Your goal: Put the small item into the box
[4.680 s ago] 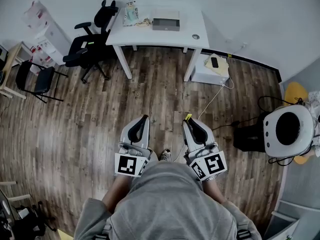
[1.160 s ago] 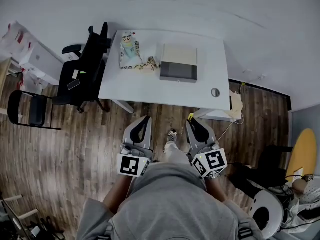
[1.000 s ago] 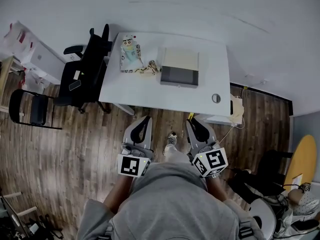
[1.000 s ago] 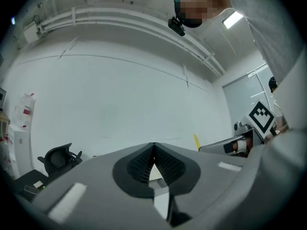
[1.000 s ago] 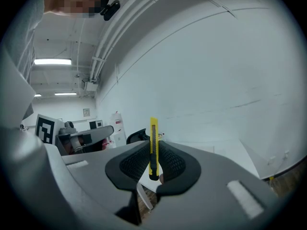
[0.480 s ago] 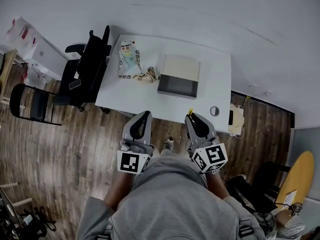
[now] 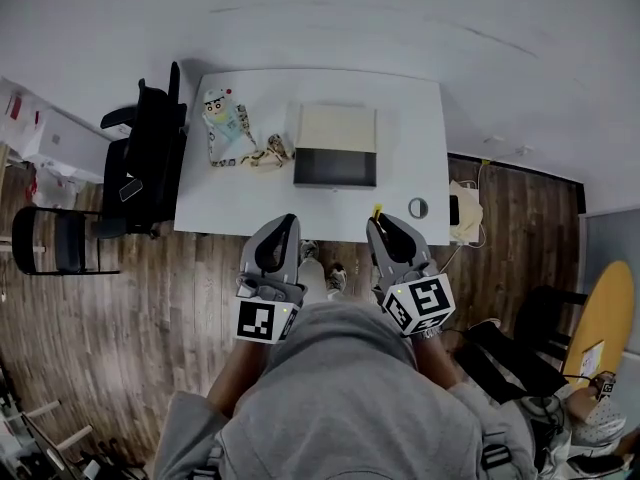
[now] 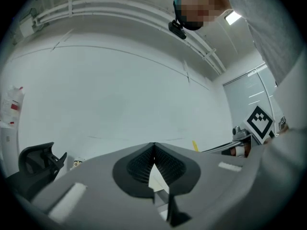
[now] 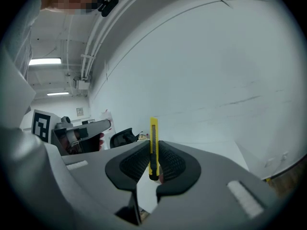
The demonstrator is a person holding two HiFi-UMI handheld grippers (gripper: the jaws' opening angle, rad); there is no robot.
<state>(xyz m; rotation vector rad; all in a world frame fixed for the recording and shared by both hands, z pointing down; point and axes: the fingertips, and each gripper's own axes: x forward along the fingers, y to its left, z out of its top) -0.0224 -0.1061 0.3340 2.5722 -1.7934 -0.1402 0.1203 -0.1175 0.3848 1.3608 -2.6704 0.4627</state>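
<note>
While L gripper jaws closed, empty, R gripper jaws clamp yellow cutter upright.

An office: white desk, swivel chair, wooden floor.

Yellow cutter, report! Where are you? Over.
Right tool shut on yellow cutter. Left tool shut, empty. Box on white table ahead, not reached. Toy figure beside box.
</note>
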